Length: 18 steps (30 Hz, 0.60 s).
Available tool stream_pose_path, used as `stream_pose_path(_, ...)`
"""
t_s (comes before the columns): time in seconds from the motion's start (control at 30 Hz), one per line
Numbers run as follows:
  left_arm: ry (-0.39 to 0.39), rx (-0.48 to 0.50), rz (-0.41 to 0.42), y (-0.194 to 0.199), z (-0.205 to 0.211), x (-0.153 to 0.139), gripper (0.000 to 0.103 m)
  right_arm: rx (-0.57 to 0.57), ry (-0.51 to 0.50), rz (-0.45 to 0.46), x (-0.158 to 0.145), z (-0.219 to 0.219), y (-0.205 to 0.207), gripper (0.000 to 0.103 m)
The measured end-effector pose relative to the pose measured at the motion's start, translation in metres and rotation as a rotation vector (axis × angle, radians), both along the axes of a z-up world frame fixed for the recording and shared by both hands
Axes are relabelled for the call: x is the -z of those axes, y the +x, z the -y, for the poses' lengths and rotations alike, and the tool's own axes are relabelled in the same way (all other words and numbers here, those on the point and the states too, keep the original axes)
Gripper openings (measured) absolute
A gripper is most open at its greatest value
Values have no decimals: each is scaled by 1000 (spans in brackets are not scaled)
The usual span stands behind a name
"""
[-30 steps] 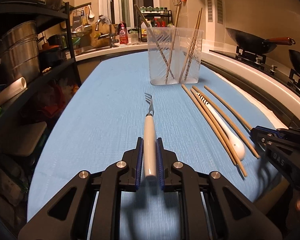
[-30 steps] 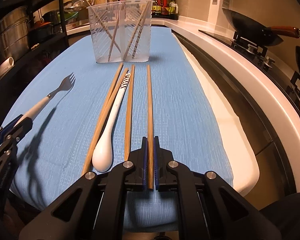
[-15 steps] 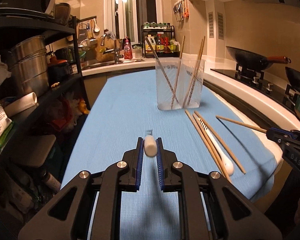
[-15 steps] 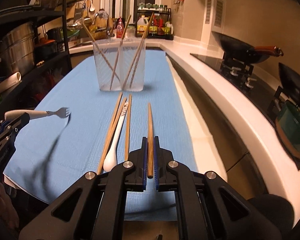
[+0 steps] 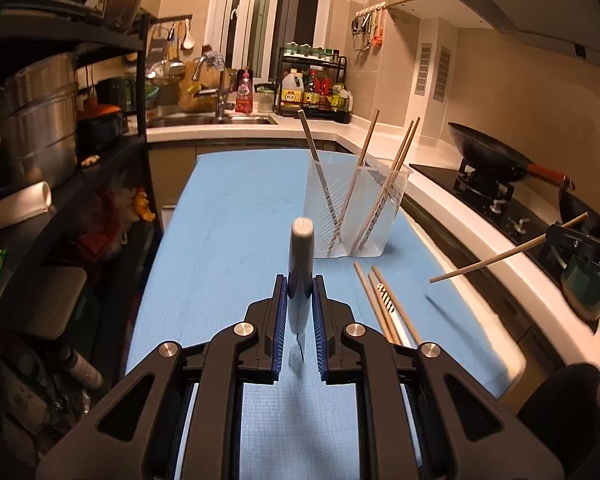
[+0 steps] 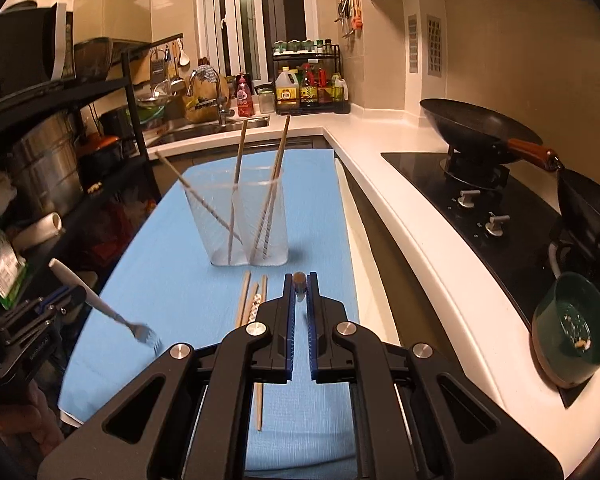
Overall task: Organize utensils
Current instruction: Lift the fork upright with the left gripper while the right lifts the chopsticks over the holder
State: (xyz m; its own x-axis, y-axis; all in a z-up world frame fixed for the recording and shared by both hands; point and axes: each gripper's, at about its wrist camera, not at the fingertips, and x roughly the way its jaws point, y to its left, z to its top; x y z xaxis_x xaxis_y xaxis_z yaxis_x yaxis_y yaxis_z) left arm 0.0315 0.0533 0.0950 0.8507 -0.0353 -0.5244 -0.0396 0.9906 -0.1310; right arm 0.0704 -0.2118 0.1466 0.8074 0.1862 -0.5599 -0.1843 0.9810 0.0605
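Observation:
My left gripper [image 5: 300,292] is shut on a white-handled fork [image 5: 301,264], lifted above the blue mat, handle end up and tines down; it also shows in the right wrist view [image 6: 100,306]. My right gripper [image 6: 299,292] is shut on a wooden chopstick [image 6: 299,280], raised and tilted; it also shows in the left wrist view [image 5: 508,254]. A clear plastic holder [image 5: 356,208] with several chopsticks stands ahead on the mat. More chopsticks [image 5: 380,304] and a white spoon [image 5: 394,312] lie in front of it.
The blue mat [image 5: 228,240] covers the counter. A black shelf rack with steel pots [image 5: 36,128] stands left. A stove with a wok [image 6: 476,128] and a green bowl [image 6: 572,328] are to the right. The sink [image 5: 212,120] is at the back.
Both grippers have lifted off the mat. The fork has swung from lying flat to pointing tines down. The chopstick has risen and tilted.

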Motion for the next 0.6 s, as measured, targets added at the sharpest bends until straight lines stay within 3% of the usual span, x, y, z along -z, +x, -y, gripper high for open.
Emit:
stream_pose_path(0.17,-77,36,-74,20,-11,-13,13,-14,-6,-24,-17,-3,14,6)
stream_pose_path(0.4,-51,59,-112,32,-12,-27,13,-49,-75,-65,-42,-21,23,6)
stream_pose_path(0.6,-45,74,-92,35,-10,-42,13,-90,-115,-92,-57,-34,32,6)
